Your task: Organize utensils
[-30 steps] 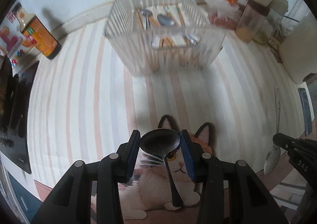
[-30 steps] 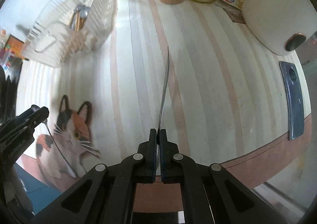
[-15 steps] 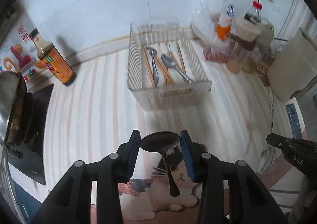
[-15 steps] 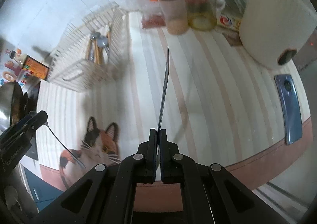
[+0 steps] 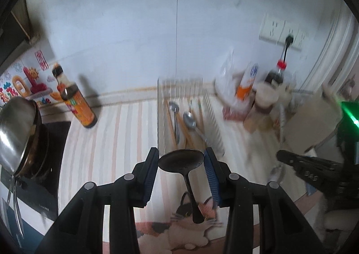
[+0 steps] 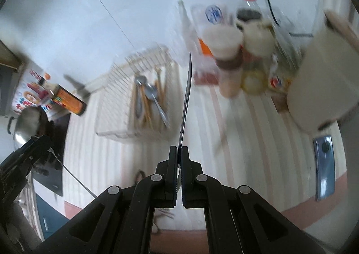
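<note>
Raised off the counter, both grippers, left gripper and right gripper, clamp spoons.

Spoons: 4 — two in rack, one per claw. Dark sauce bottle: 1.

Both the left claw and right claw are black plastic linkages with silver rivets and blue finger pads.
</note>
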The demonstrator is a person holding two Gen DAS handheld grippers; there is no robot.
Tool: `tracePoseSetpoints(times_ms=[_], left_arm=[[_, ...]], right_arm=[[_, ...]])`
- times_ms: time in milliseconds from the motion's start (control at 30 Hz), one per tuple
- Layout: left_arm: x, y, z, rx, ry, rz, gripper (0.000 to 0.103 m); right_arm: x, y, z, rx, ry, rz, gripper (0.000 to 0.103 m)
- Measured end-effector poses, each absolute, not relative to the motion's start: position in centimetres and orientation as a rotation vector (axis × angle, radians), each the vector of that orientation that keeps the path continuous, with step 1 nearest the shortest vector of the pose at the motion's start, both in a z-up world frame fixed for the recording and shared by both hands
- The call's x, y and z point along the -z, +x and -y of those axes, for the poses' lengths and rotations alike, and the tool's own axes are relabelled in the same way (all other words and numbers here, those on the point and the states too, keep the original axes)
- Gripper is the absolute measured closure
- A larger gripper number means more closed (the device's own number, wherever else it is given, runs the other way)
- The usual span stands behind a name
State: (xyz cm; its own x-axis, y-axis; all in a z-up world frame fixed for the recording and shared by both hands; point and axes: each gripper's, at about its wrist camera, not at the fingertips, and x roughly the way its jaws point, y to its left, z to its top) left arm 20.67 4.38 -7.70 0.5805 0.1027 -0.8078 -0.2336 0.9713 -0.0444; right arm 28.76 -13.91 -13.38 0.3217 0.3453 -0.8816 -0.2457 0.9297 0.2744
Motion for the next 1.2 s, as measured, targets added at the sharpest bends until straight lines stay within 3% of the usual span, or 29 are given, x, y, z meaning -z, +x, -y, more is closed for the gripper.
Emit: tracePoseSetpoints(times_ms=[300, 633, 967, 1033, 1100, 1167, 1200], left_arm=[[3.8, 25.9, -7.1, -0.201, -0.223, -0.881, 0.065], [10.7, 33.9, -10.9, -0.248, -0.326, -1.043, 0.065], [14.9, 37.0, -12.2, -0.296, -0.345, -1.149, 0.064], [15.1, 36.5, -12.3, -0.327, -0.334, -1.149, 0.057], [15.2, 35.9, -12.4, -0.354, -0.320, -1.143, 0.046], [15.4, 34.9, -12.3, -0.396, -0.288, -1.136, 0.031], [15.5, 34.5, -12.3, -0.413, -0.273, -1.134, 0.030]], right_arm=[[11.1, 34.8, 10.2, -0.438, 0.121, -1.147, 0.101], [17.9, 42.1, 5.3, -0.458, 0.149, -1.304, 0.101], [22.7, 43.5, 1.7, -0.526, 0.066, -1.420, 0.100], [22.8, 43.3, 1.7, -0.532, 0.052, -1.428, 0.100], [22.7, 42.9, 1.9, -0.530, 0.037, -1.422, 0.095], [22.2, 42.4, 2.4, -0.508, 0.012, -1.400, 0.071], [21.9, 42.0, 2.7, -0.494, -0.006, -1.379, 0.065]])
